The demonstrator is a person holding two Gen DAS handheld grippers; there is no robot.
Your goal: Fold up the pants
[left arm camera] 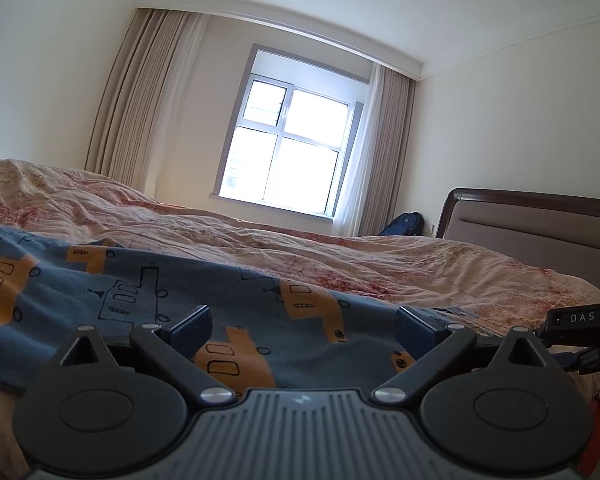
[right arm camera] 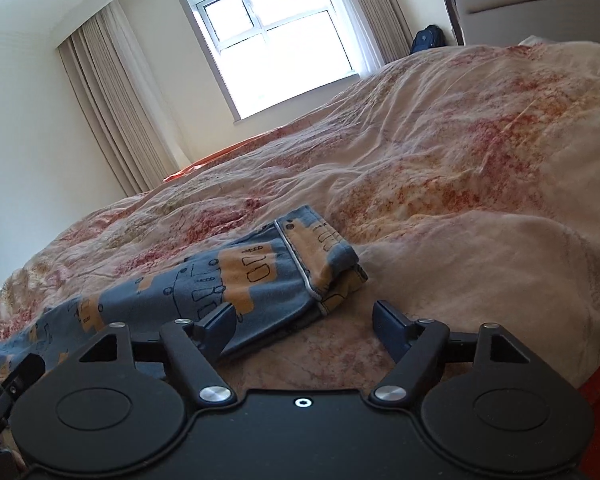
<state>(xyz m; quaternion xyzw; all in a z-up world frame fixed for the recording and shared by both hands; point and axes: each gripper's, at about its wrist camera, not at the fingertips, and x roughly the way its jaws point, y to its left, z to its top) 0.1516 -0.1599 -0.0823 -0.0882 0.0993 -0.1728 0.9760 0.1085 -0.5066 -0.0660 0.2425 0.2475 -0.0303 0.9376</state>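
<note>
Plainly legible, the white letters "DAS" sit on a black bar of the right gripper's body (left arm camera: 580,318) that juts in at the right edge of the left wrist view; no other writing can be read. The blue cotton pants printed with orange vehicles and black line drawings (right arm camera: 260,276) lie on the rumpled cream bedspread with red floral pattern (right arm camera: 460,152), stretched across its near side. In the left wrist view the same pants (left arm camera: 160,280) fill the foreground. The left gripper (left arm camera: 304,326) has its jaws spread wide — the blue cloth shows between the two dark fingers, and nothing is pinched. The right gripper (right arm camera: 304,320) also stands wide open over the bedspread, its left finger just at the hemmed, white-edged end of the pants, its right finger over bare bedspread; whether the finger touches the cloth I cannot tell. Behind the bed are a bright white-framed window (left arm camera: 288,148), long beige curtains (left arm camera: 140,96) — one on each side — a brown padded headboard (left arm camera: 540,224) and a dark blue backpack (left arm camera: 402,224) on the floor by the wall.
</note>
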